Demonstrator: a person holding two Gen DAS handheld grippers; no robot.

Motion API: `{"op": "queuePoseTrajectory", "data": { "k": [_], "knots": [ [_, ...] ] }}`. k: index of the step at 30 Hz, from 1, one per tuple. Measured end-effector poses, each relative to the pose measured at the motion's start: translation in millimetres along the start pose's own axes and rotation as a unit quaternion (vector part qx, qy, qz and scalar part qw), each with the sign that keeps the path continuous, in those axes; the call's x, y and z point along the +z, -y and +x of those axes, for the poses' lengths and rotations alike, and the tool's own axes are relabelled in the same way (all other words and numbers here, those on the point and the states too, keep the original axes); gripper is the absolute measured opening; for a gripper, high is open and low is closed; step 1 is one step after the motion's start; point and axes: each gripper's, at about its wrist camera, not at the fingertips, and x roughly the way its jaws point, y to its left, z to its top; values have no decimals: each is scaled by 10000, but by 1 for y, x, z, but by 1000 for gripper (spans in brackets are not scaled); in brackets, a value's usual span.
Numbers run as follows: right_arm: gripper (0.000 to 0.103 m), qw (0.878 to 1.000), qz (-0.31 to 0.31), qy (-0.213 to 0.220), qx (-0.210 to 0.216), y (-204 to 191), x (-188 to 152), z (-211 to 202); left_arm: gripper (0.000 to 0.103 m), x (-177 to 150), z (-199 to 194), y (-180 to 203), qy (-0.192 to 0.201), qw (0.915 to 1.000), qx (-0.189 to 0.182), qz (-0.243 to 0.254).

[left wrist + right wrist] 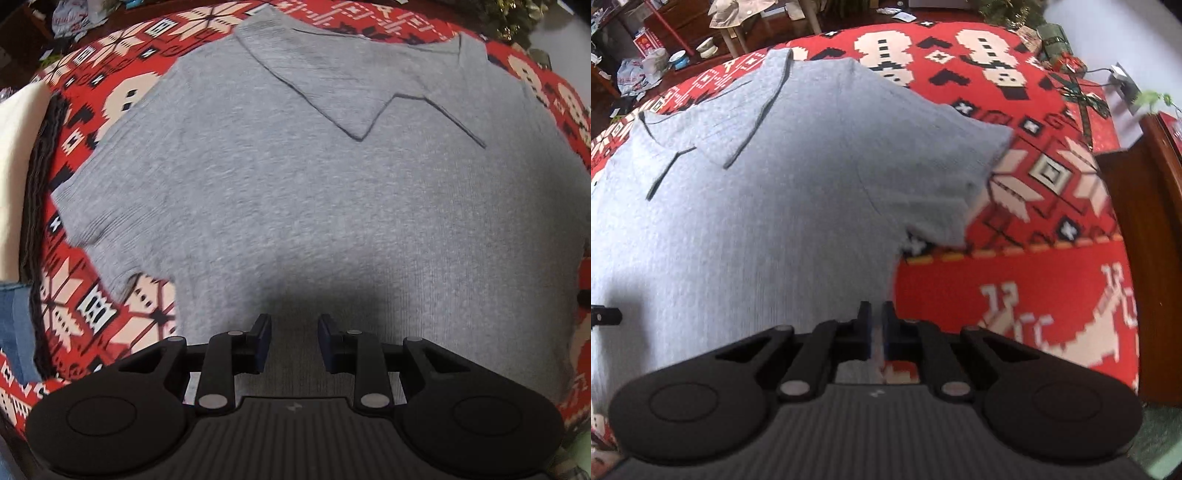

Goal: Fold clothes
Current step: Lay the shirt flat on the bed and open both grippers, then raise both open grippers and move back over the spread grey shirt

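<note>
While the left gripper (294,341) is hovering part-open and empty over the grey polo shirt (295,192), the right gripper (876,328) is pinching nearly closed at its right side edge; it should be gripping cloth squarely before lifting.

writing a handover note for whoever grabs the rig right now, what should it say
Left gripper: open, over the lower body of the grey polo shirt, holding nothing.
Right gripper: nearly shut at the shirt's side edge; whether it pinches fabric cannot be told.
Shirt lies flat, collar up, both short sleeves spread, on the red patterned blanket.
Done: shirt laid out.
Left: all folds, sleeves first.
</note>
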Motion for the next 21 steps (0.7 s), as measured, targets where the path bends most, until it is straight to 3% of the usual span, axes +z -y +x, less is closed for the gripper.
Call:
{"op": "queuePoseTrajectory", "data": {
  "k": [8, 11, 15, 21],
  "knots": [
    [8, 9995, -114, -219, 179, -24, -24, -3, 28, -20, 10, -12, -289, 9992, 30, 279],
    [4, 9993, -14, -369, 71, -18, -36, 1, 28, -32, 11, -23, -375, 9986, 37, 369],
    [6, 9987, -85, -501, -12, -13, -48, -7, 28, -42, 9, -38, -437, 9980, 70, 459],
    [11, 9989, -293, -339, 112, -29, -43, -24, 28, -38, -5, -53, -70, 9995, -260, 148]
  ]
}}
